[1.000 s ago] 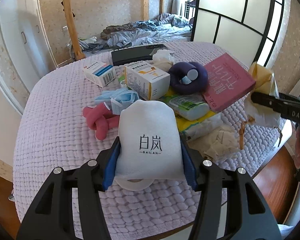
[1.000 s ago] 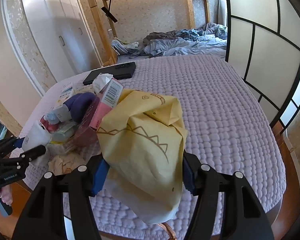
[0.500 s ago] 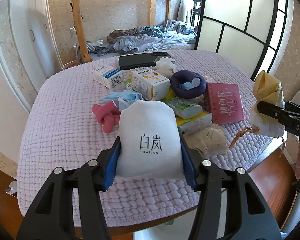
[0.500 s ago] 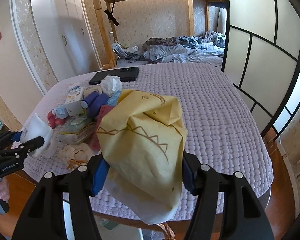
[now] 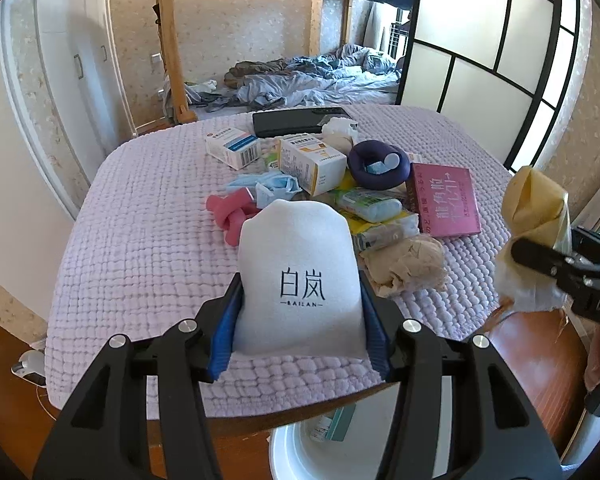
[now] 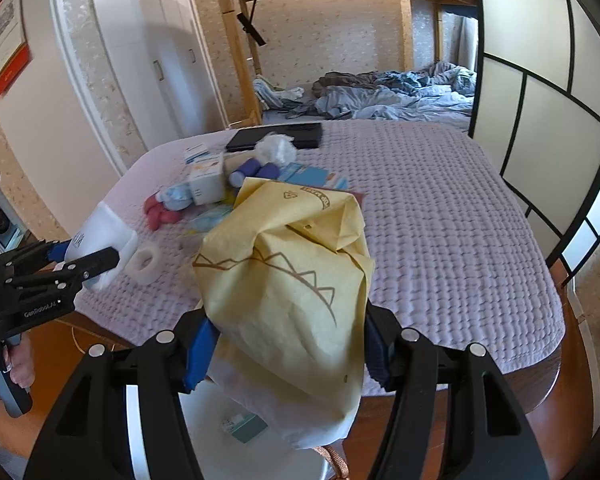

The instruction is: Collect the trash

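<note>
The left gripper pinched a white pouch between its pads, and the right gripper clamped a crumpled yellow paper bag. Just below both stood the white bin, with one small box already inside. Ahead of the grippers most of the clutter, boxes, a mask and wrappers, still lay on the bedspread. Compared with a second earlier, both grippers had drawn back from the pile and the bin had come into view.
</note>
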Demonstrator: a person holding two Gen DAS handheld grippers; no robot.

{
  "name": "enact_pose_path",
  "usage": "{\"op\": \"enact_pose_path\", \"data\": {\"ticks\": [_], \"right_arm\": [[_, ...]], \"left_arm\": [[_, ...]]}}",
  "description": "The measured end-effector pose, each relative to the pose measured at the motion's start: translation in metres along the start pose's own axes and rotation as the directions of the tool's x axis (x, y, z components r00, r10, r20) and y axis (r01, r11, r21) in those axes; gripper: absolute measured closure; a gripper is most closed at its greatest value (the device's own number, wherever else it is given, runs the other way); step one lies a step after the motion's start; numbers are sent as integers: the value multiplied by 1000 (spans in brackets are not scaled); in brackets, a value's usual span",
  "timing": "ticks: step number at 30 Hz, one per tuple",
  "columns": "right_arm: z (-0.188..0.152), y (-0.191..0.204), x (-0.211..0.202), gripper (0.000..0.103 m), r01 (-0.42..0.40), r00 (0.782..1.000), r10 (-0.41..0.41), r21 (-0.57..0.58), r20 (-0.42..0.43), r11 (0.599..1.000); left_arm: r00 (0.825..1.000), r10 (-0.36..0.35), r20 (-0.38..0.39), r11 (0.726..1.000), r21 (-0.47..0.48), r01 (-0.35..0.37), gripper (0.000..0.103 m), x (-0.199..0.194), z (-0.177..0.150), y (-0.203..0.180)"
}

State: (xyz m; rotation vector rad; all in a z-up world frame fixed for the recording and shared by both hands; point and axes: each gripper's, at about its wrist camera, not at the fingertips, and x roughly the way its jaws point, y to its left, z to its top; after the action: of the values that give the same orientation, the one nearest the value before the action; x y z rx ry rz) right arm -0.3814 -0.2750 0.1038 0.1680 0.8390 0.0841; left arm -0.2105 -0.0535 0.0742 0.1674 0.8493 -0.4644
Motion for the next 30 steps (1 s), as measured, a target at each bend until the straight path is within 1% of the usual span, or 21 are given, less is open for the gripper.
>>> {"op": "enact_pose_path", "data": {"ticks": [5, 10, 21, 30], "right_arm": [[-11, 13, 0, 43, -20, 999, 20, -18, -29, 1000], [-18, 21, -1, 43, -21, 999, 19, -37, -48, 999], [-36, 32, -6, 43, -32, 996, 28, -45, -79, 998], [-48, 38, -14, 43, -41, 995, 36, -51, -96, 998]], "left_arm": [[1000, -21, -24, 1000, -7, 21, 48, -2, -11, -3], [999, -36, -33, 999, -13, 36, 48, -6, -21, -7], [997, -46, -67, 999, 12, 46, 48, -12, -38, -17], [995, -63, -75, 998, 24, 65, 48, -22, -49, -22]]}}
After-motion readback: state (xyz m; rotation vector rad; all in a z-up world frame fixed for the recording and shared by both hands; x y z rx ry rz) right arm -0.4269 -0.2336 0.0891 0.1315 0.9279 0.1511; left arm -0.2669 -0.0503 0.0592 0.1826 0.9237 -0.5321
